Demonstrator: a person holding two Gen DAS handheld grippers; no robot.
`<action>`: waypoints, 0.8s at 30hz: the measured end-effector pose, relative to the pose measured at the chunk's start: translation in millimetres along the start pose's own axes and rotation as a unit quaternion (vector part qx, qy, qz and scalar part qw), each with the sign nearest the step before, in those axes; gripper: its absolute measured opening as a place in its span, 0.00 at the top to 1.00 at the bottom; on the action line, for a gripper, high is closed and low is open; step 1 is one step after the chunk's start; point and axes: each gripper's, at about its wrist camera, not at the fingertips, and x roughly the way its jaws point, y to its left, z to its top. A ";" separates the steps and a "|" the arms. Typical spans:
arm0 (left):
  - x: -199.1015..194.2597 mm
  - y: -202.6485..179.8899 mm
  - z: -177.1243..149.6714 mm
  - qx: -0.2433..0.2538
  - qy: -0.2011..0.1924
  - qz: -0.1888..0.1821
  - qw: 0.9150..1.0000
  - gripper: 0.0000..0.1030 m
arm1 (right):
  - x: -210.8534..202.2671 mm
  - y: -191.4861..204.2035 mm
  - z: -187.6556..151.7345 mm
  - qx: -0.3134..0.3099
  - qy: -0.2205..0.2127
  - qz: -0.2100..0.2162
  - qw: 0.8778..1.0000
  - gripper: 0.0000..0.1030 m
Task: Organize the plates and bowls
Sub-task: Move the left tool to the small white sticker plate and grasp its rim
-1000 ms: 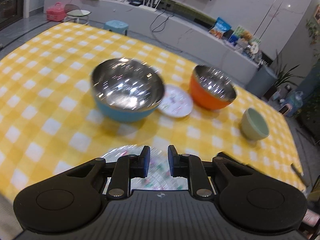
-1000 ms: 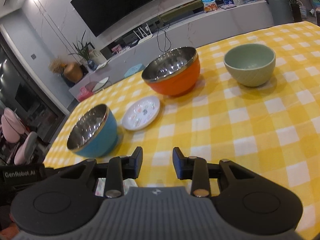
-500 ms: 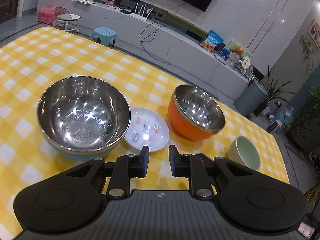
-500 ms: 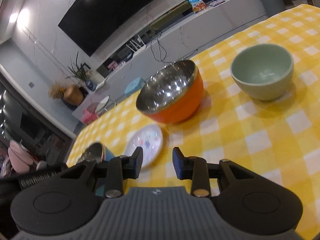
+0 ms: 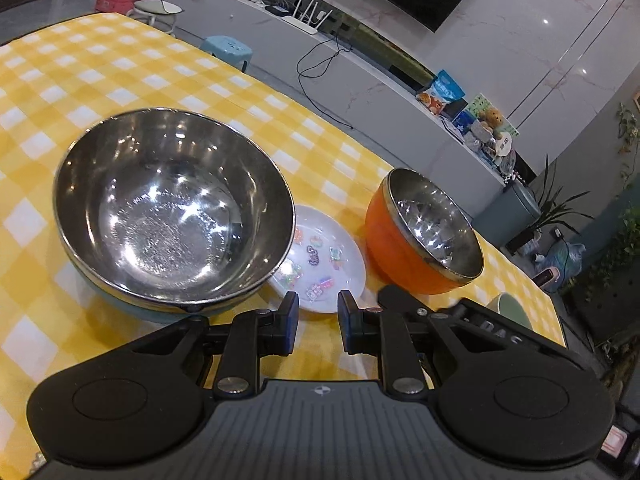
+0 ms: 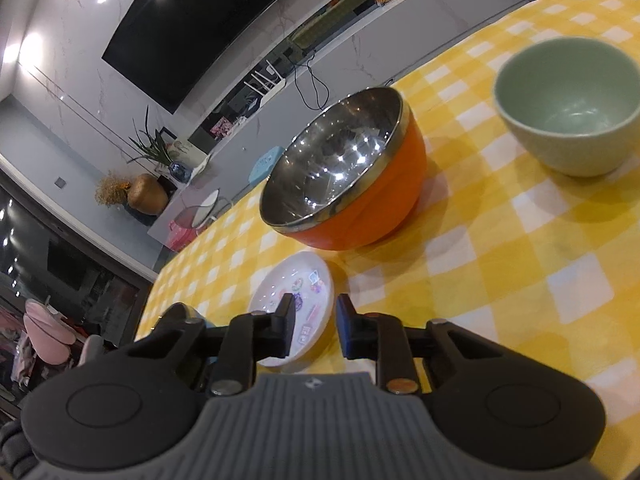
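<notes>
A steel bowl with a blue outside [image 5: 172, 212] stands on the yellow checked table [image 5: 120, 68]. A small white plate with stickers [image 5: 320, 256] lies to its right, touching or just beside it. An orange steel bowl [image 5: 424, 240] stands further right, and a pale green bowl [image 5: 514, 312] peeks out behind the gripper body. My left gripper [image 5: 318, 316] is open and empty, just short of the plate. In the right wrist view my right gripper [image 6: 316, 320] is open and empty over the near edge of the plate [image 6: 294, 300], with the orange bowl [image 6: 344, 176] and green bowl [image 6: 568, 108] beyond.
The table's far edge [image 5: 320, 120] runs behind the bowls. Beyond it are a blue stool [image 5: 226, 46] and a long low white cabinet [image 5: 360, 64]. A dark TV [image 6: 200, 28] hangs on the wall.
Both grippers have moved forward and lower toward the white plate. The bowls and plate now look larger. The dishes themselves have not moved.
</notes>
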 end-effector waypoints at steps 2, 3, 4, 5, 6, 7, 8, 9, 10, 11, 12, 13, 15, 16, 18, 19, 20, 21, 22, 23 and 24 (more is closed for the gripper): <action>2.9 0.0 -1.2 0.000 0.002 0.001 1.000 0.78 | 5.0 0.2 -0.5 -0.002 0.003 -0.005 1.000 0.81; 4.2 0.8 -1.9 -0.002 0.003 0.000 1.000 0.78 | 7.6 0.1 -1.1 -0.002 0.006 -0.005 1.000 0.82; 5.4 1.1 -2.9 -0.002 0.004 0.002 1.000 0.78 | 10.4 0.0 -1.3 -0.003 0.009 -0.004 1.000 0.84; 6.4 1.3 -3.5 -0.002 0.004 0.005 1.000 0.78 | 13.0 0.1 -2.2 -0.005 0.010 -0.004 1.000 0.86; 6.9 1.7 -4.1 -0.003 0.003 0.006 1.000 0.78 | 14.7 1.1 -3.1 -0.008 0.012 -0.004 1.000 0.87; 7.8 2.6 -4.2 -0.006 0.005 0.004 1.000 0.78 | 17.1 1.6 -3.7 -0.013 0.013 -0.003 1.000 0.90; 8.5 3.5 -4.3 -0.009 0.006 0.003 1.000 0.78 | 18.5 2.7 -4.8 -0.019 0.014 -0.003 1.000 0.93; 9.1 3.9 -4.3 -0.010 0.008 0.003 1.000 0.78 | 19.9 3.6 -5.6 -0.024 0.014 -0.005 1.000 0.94; 9.8 4.4 -4.5 -0.011 0.009 0.003 1.000 0.78 | 21.5 3.4 -6.0 -0.026 0.015 -0.007 1.000 1.00; 10.4 4.6 -5.0 -0.011 0.009 0.004 1.000 0.78 | 21.3 2.6 -6.2 -0.026 0.014 -0.006 1.000 1.00; 10.8 4.5 -5.4 -0.010 0.009 0.004 1.000 0.78 | 20.7 1.3 -5.9 -0.025 0.013 -0.005 1.000 1.00; 11.4 4.6 -5.5 -0.010 0.009 0.004 1.000 0.78 | 19.2 0.7 -5.0 -0.022 0.014 -0.007 1.000 1.00; 11.0 5.8 -6.1 -0.014 0.007 0.004 1.000 0.78 | 14.5 0.1 -4.2 -0.017 0.014 -0.021 1.000 1.00; 10.8 6.2 -6.2 -0.016 0.007 0.003 1.000 0.78 | 11.4 -0.2 -3.9 -0.015 0.014 -0.031 0.999 1.00; 11.5 6.9 -6.1 -0.019 0.006 0.003 1.000 0.78 | 4.3 0.2 -3.6 -0.013 0.008 -0.040 0.999 1.00; 11.2 7.0 -6.3 -0.020 0.005 0.005 1.000 0.78 | 1.2 0.5 -3.1 -0.013 0.002 -0.034 0.999 1.00; 10.8 7.3 -6.9 -0.021 0.003 0.007 1.000 0.78 | 0.4 1.6 -1.6 -0.016 -0.001 -0.026 1.000 1.00; 10.0 7.7 -7.2 -0.022 0.001 0.008 1.000 0.78 | 1.3 3.9 0.2 -0.021 -0.002 -0.019 1.000 1.00; 9.5 8.1 -7.8 -0.023 0.000 0.009 1.000 0.78 | 3.1 6.5 1.4 -0.027 -0.003 -0.017 0.999 0.95; 8.8 8.6 -8.3 -0.023 -0.001 0.010 1.000 0.78 | 4.8 8.6 1.4 -0.034 -0.005 -0.019 0.999 0.83; 8.7 8.8 -8.2 -0.024 -0.001 0.011 1.000 0.78 | 6.5 9.5 0.7 -0.041 -0.004 -0.020 0.999 0.73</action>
